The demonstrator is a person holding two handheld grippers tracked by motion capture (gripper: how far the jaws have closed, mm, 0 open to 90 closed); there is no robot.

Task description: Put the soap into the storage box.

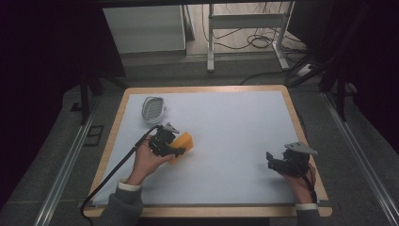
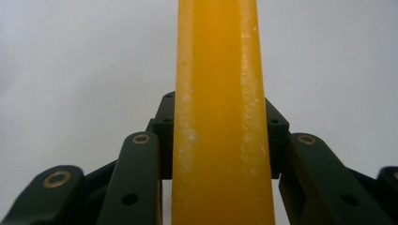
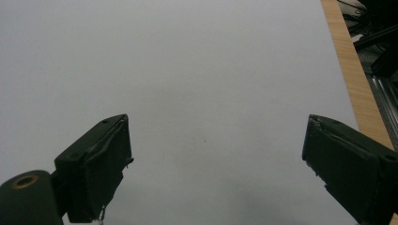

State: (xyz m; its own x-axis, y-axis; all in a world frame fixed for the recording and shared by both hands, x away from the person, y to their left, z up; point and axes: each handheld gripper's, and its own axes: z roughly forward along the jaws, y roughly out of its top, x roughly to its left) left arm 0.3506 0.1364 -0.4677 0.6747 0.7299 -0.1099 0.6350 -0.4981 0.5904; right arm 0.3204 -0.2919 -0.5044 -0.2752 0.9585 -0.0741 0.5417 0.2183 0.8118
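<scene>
An orange-yellow block (image 1: 183, 142) is clamped in my left gripper (image 1: 175, 145) at the left middle of the white table. In the left gripper view the orange block (image 2: 219, 112) stands edge-on between the two black jaws, which press on both its sides. It looks lifted a little off the surface. My right gripper (image 1: 272, 161) rests near the table's right front, jaws wide apart. The right gripper view shows its fingertips (image 3: 101, 154) spread with only bare white surface between them.
A small white perforated dish-like object (image 1: 153, 108) lies at the back left of the table (image 1: 226, 117). The table's wooden rim (image 3: 349, 61) runs along the right. Beyond the far edge stand a metal frame and cables on the floor.
</scene>
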